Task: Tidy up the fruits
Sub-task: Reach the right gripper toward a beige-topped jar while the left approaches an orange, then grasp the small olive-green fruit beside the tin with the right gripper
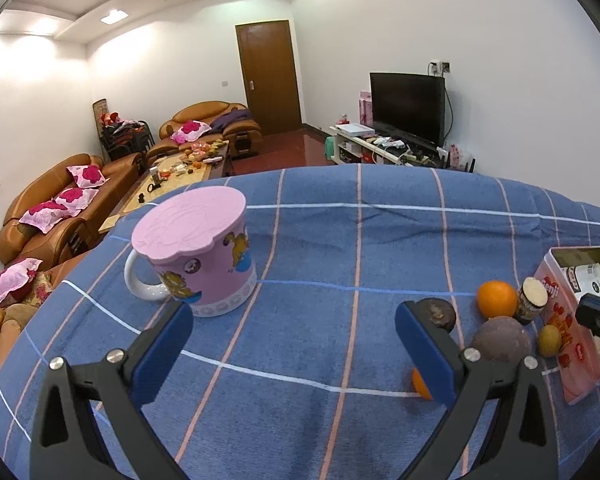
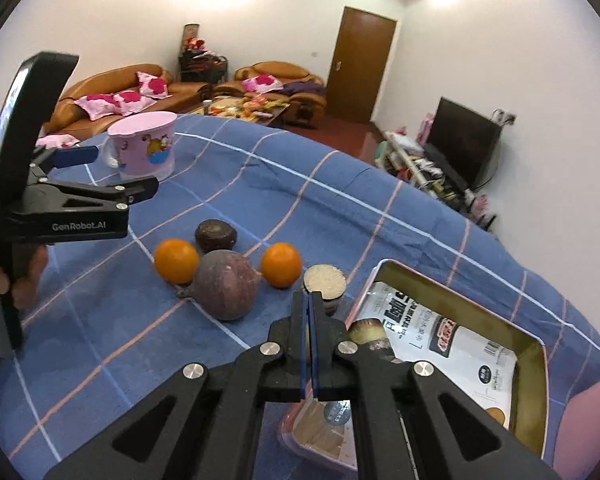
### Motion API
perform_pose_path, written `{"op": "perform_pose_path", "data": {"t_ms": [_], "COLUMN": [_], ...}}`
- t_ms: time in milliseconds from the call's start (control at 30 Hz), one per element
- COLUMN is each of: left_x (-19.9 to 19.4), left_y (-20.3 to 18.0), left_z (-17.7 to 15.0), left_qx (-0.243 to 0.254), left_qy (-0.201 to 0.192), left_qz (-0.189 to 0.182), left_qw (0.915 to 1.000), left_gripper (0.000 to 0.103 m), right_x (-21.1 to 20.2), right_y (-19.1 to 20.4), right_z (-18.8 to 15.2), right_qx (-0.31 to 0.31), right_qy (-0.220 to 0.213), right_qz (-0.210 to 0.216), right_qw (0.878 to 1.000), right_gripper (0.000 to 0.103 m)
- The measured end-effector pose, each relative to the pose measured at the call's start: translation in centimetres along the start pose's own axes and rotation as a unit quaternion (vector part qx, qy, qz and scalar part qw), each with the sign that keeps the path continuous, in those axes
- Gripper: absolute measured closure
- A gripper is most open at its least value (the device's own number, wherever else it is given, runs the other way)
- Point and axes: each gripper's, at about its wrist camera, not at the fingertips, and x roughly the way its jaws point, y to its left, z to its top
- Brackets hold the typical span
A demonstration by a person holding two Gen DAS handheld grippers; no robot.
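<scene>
On the blue checked cloth (image 2: 380,208) lie two oranges (image 2: 177,261) (image 2: 281,265), a large purple fruit (image 2: 226,285) and a small dark fruit (image 2: 215,235). My right gripper (image 2: 309,300) hovers just in front of them, shut with pad against pad and nothing visibly held. In the left wrist view the same fruits sit at the right: an orange (image 1: 497,299), the purple fruit (image 1: 500,340), the dark fruit (image 1: 436,314) and a small yellow-green fruit (image 1: 549,339). My left gripper (image 1: 296,344) is open and empty over bare cloth; it shows again as the left gripper (image 2: 126,170).
A lidded pink mug (image 1: 196,252) stands left of the open jaws. An open tin (image 2: 460,280) holding a printed packet (image 2: 440,344) sits at the right, with a small jar (image 2: 325,282) beside it. A hand (image 2: 20,276) grips the left tool. Sofas, a coffee table and a TV lie beyond.
</scene>
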Motion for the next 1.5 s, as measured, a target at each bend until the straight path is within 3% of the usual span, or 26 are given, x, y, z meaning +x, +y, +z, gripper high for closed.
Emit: {"op": "perform_pose_path", "data": {"t_ms": [333,600,933,967,1033,1100,1167,1300,1333,1400,1500], "left_x": [0.1,0.3,0.0,0.0,-0.1,-0.1,0.0,0.1,0.1,0.1,0.0], "left_y": [0.4,1.2,1.5,1.5,1.5,1.5,1.5,1.5,1.5,1.5,1.6], "left_z": [0.0,0.2,0.2,0.2,0.2,0.2,0.2,0.2,0.2,0.2,0.3], "left_qx": [-0.012,-0.032,-0.037,-0.037,-0.039,-0.04,-0.042,-0.045,-0.045,-0.045,-0.045], "left_qy": [0.0,0.006,0.005,0.005,0.006,0.006,0.006,0.008,0.008,0.009,0.007], "left_qz": [-0.003,-0.009,-0.015,-0.014,-0.014,-0.015,-0.015,-0.019,-0.019,-0.021,-0.024], "left_qw": [0.9999,0.9994,0.9992,0.9992,0.9991,0.9991,0.999,0.9988,0.9988,0.9987,0.9987], "left_gripper": [0.0,0.0,0.0,0.0,0.0,0.0,0.0,0.0,0.0,0.0,0.0], "right_x": [3.7,4.0,4.6,4.7,4.7,4.6,4.7,5.3,5.5,6.0,6.8], "right_y": [1.7,1.9,1.2,1.2,1.2,1.5,2.4,2.9,3.1,3.3,3.2], "right_z": [0.3,1.2,1.2,1.4,1.5,1.8,1.9,1.8,1.8,1.5,1.6], "right_qx": [-0.096,-0.127,-0.111,-0.11,-0.107,-0.115,-0.138,-0.165,-0.175,-0.195,-0.205], "right_qy": [0.11,0.125,0.144,0.147,0.154,0.152,0.153,0.175,0.181,0.197,0.223], "right_qz": [0.016,-0.003,0.021,0.028,0.036,0.045,0.035,0.03,0.03,0.023,0.017], "right_qw": [0.989,0.984,0.983,0.983,0.982,0.981,0.978,0.97,0.967,0.961,0.953], "right_gripper": [0.101,0.101,0.099,0.097,0.076,0.043,0.035,0.036,0.039,0.056,0.057]}}
